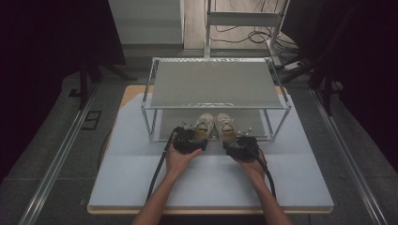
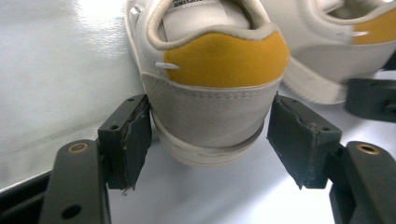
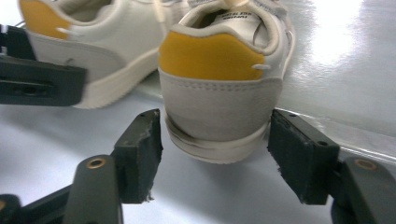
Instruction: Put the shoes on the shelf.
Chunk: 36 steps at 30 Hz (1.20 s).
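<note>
Two white sneakers with yellow heel patches stand side by side on the lower shelf of a metal rack [image 1: 150, 117], heels toward me. The left shoe [image 1: 203, 124] [image 2: 210, 70] has its heel between the pads of my left gripper [image 1: 197, 136] [image 2: 210, 135], and both pads touch its sides. My right gripper [image 1: 232, 139] [image 3: 215, 140] straddles the heel of the right shoe [image 1: 225, 125] [image 3: 219, 70]. A thin gap remains at its left pad [image 3: 140, 149]. Both heels overhang the shelf's front edge.
The rack's upper shelf [image 1: 216, 84] roofs over the shoes, leaving a low slot. Its thin posts [image 1: 153, 126] stand at the corners. The rack sits on a pale board [image 1: 211, 183] on the table. In each gripper view the other gripper's jaw [image 2: 373, 98] [image 3: 42, 84] sits close beside.
</note>
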### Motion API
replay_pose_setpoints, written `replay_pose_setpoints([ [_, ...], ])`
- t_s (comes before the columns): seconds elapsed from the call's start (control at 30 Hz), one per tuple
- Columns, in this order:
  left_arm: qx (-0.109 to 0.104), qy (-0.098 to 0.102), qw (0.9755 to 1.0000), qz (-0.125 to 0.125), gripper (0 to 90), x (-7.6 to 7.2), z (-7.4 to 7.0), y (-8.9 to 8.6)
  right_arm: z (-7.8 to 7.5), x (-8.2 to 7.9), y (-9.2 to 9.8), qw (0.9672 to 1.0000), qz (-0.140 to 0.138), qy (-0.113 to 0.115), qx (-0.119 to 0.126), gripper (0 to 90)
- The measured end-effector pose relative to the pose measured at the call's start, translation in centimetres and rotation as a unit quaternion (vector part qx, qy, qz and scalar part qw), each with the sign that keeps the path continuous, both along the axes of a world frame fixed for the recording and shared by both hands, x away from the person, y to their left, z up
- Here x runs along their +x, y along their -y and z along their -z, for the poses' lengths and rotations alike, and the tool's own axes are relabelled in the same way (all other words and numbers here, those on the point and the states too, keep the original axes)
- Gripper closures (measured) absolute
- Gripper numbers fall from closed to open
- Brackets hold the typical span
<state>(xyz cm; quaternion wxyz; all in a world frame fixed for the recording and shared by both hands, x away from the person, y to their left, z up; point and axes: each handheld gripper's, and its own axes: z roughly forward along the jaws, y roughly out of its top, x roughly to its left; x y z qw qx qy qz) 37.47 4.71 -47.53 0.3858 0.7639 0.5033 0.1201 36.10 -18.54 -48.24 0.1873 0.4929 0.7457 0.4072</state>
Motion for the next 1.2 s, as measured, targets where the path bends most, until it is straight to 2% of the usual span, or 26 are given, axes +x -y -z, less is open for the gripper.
replay_pose_setpoints([
  [0.07, -0.007, -0.001, 1.0000, 0.005, 31.8, 0.0, 0.0, 0.3, 0.1, 0.0, -0.3, 1.0000, -0.003, 0.000, 0.002, 38.7],
  [0.13, -0.004, 0.001, 0.9999, 0.011, 32.4, -0.1, 0.0, 0.9, 0.2, 0.0, -0.6, 1.0000, -0.009, 0.000, 0.003, 39.8],
  [0.3, -0.013, 0.000, 0.9999, 0.007, 33.9, -0.3, 0.1, 1.4, 0.2, 0.0, -0.8, 0.9999, -0.013, 0.001, 0.005, 42.2],
  [0.43, -0.016, 0.008, 0.9997, 0.018, 34.7, -0.3, 0.3, 1.0, 0.2, 0.0, -0.7, 0.9998, -0.016, 0.000, 0.008, 43.4],
  [0.5, -0.024, 0.005, 0.9996, 0.013, 36.5, -0.7, 0.3, 0.8, 0.2, -0.1, -0.6, 0.9998, -0.015, 0.002, 0.009, 44.8],
  [0.57, -0.022, 0.017, 0.9995, 0.015, 43.3, -1.2, 0.1, 0.4, -0.2, -0.5, -0.4, 0.9996, -0.021, 0.007, 0.018, 49.5],
  [0.6, -0.024, 0.020, 0.9994, 0.011, 43.3, -1.4, 0.0, 0.4, -0.2, -0.5, -0.4, 0.9996, -0.021, 0.007, 0.018, 49.5],
  [0.63, -0.021, 0.025, 0.9994, 0.011, 48.1, -1.6, -0.1, 0.2, -0.4, -0.9, -0.3, 0.9993, -0.023, 0.013, 0.025, 55.1],
  [0.67, -0.018, 0.030, 0.9994, 0.008, 48.1, -1.8, -0.3, 0.1, -0.4, -0.9, -0.3, 0.9993, -0.023, 0.013, 0.025, 55.1],
  [0.7, -0.018, 0.041, 0.9990, 0.004, 56.3, -2.1, -0.5, -0.1, -0.6, -1.2, -0.2, 0.9989, -0.028, 0.016, 0.033, 61.5],
  [0.77, -0.017, 0.042, 0.9990, 0.006, 63.6, -2.3, -0.6, -0.2, -0.7, -1.3, -0.2, 0.9986, -0.033, 0.015, 0.038, 64.9],
  [0.8, -0.019, 0.043, 0.9989, 0.008, 63.6, -2.4, -0.6, -0.2, -0.8, -1.3, -0.2, 0.9984, -0.038, 0.013, 0.039, 67.7],
  [0.9, -0.022, 0.051, 0.9984, 0.010, 78.9, -2.6, -0.8, -0.3, -0.9, -1.3, -0.6, 0.9982, -0.046, 0.013, 0.037, 77.8],
  [0.93, -0.028, 0.050, 0.9982, 0.019, 81.3, -2.7, -0.8, -0.2, -0.9, -1.3, -0.7, 0.9983, -0.046, 0.013, 0.034, 79.6],
  [1.03, -0.026, 0.045, 0.9981, 0.032, 84.8, -2.5, -0.6, 0.2, -0.9, -1.0, -0.8, 0.9985, -0.045, 0.013, 0.029, 85.4],
  [1.2, -0.027, 0.045, 0.9979, 0.037, 87.4, -2.2, -0.7, 0.4, -0.9, -0.9, -0.8, 0.9988, -0.039, 0.014, 0.026, 88.5],
])
